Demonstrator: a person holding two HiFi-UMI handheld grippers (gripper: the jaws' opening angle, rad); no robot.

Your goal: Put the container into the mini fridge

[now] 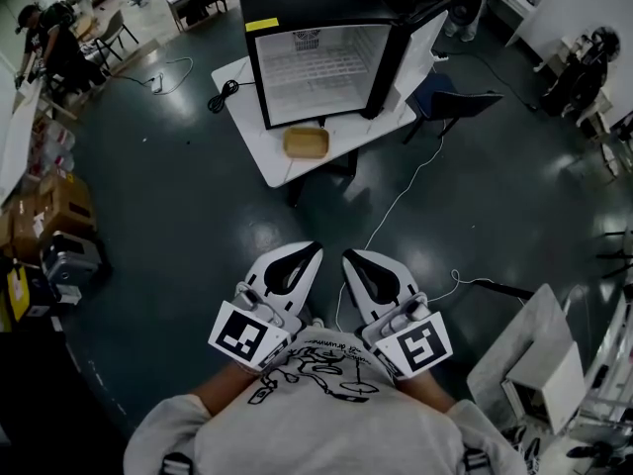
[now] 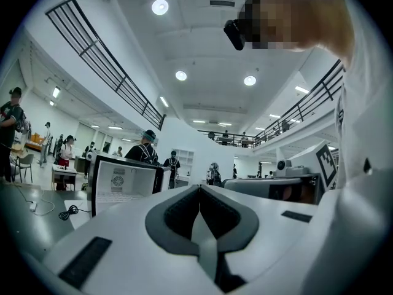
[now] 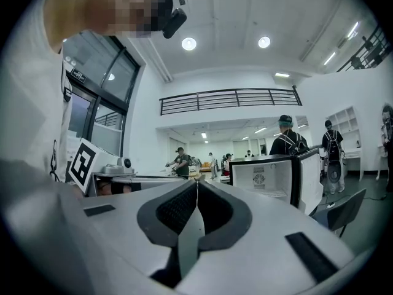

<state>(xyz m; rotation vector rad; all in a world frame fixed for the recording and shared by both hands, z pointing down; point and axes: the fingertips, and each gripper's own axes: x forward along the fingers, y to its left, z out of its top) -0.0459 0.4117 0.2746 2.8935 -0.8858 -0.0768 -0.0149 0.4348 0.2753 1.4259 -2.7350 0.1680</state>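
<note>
A black mini fridge [image 1: 321,57] stands on a white table [image 1: 267,151] ahead of me, its door [image 1: 420,43] swung open to the right and its white inside bare. A tan container [image 1: 306,142] lies on the table just in front of the fridge opening. My left gripper [image 1: 315,247] and right gripper [image 1: 346,256] are held side by side close to my chest, well short of the table, both shut and empty. The fridge [image 2: 120,180] shows low at the left in the left gripper view. In the right gripper view the fridge [image 3: 273,177] sits right of centre.
A black cable [image 1: 223,95] lies on the table's left part, and a white cord [image 1: 396,206] trails across the dark floor from the table towards me. A dark chair [image 1: 455,102] stands right of the table. Boxes [image 1: 49,216] sit left; a white bench [image 1: 534,359] is near right. People stand at the back.
</note>
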